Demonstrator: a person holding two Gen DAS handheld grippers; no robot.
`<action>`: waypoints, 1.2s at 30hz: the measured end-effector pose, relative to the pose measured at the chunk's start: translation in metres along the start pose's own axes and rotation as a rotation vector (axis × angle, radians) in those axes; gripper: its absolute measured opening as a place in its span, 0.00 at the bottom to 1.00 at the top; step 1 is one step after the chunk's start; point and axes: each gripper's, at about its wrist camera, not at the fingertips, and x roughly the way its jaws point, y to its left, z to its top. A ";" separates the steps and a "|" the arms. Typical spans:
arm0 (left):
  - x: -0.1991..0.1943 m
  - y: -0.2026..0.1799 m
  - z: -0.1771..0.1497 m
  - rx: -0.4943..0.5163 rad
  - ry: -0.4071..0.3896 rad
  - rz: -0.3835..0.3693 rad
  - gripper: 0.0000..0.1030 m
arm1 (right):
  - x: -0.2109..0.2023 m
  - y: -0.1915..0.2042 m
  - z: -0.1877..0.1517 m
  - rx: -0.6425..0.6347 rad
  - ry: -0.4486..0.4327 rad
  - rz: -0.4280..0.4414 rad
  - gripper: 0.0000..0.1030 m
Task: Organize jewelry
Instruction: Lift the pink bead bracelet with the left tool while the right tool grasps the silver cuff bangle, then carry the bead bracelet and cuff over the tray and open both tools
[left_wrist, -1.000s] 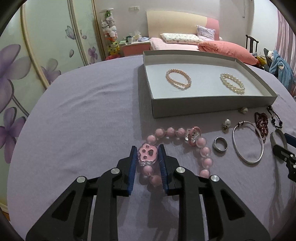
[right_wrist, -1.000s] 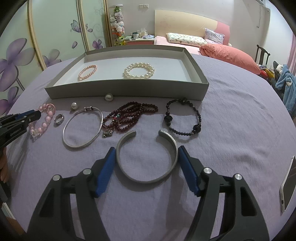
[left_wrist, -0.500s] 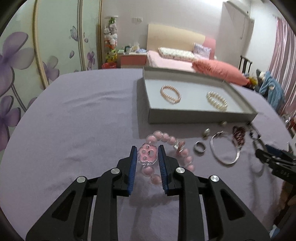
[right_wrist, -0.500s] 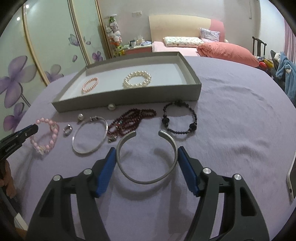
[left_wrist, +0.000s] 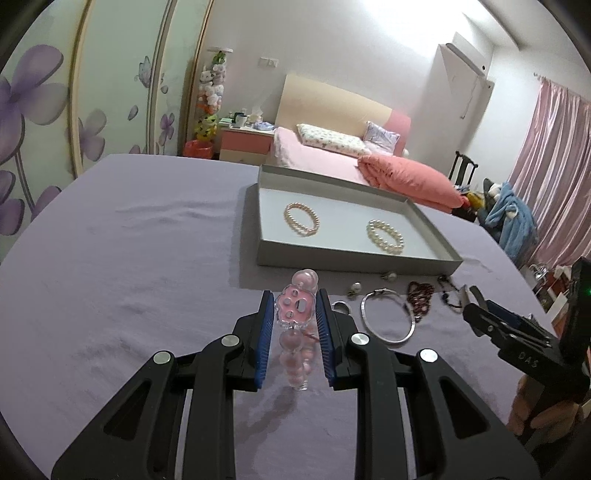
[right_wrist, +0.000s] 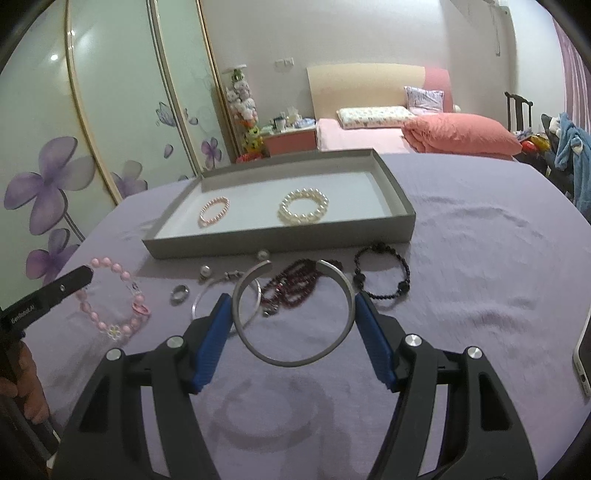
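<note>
My left gripper (left_wrist: 294, 314) is shut on the pink bead bracelet (left_wrist: 295, 308) by its pink paw charm and holds it above the purple cloth, the beads hanging down; it also shows in the right wrist view (right_wrist: 110, 299). My right gripper (right_wrist: 293, 317) is shut on the silver cuff bangle (right_wrist: 291, 314) and holds it above the cloth. The grey tray (left_wrist: 354, 258) lies ahead with a pink pearl bracelet (left_wrist: 301, 218) and a white pearl bracelet (left_wrist: 384, 236) inside.
On the cloth in front of the tray lie a thin silver bangle (right_wrist: 207, 302), a ring (right_wrist: 180, 293), two pearl earrings (right_wrist: 263, 254), dark red beads (right_wrist: 295, 284) and a black bead bracelet (right_wrist: 382, 275). A phone (right_wrist: 583, 354) lies at the right edge.
Both grippers have risen from the cloth. The pink bracelet has come off the cloth and now hangs from the left gripper. The cuff bangle has come up with the right gripper.
</note>
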 end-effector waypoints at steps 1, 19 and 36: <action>-0.001 -0.001 0.000 -0.004 -0.004 -0.006 0.23 | -0.002 0.002 0.000 0.000 -0.011 0.002 0.63; -0.022 -0.033 0.008 0.009 -0.197 0.023 0.23 | -0.041 0.029 0.014 -0.061 -0.284 -0.057 0.63; -0.022 -0.067 0.022 0.138 -0.335 0.161 0.23 | -0.059 0.034 0.045 -0.106 -0.494 -0.185 0.63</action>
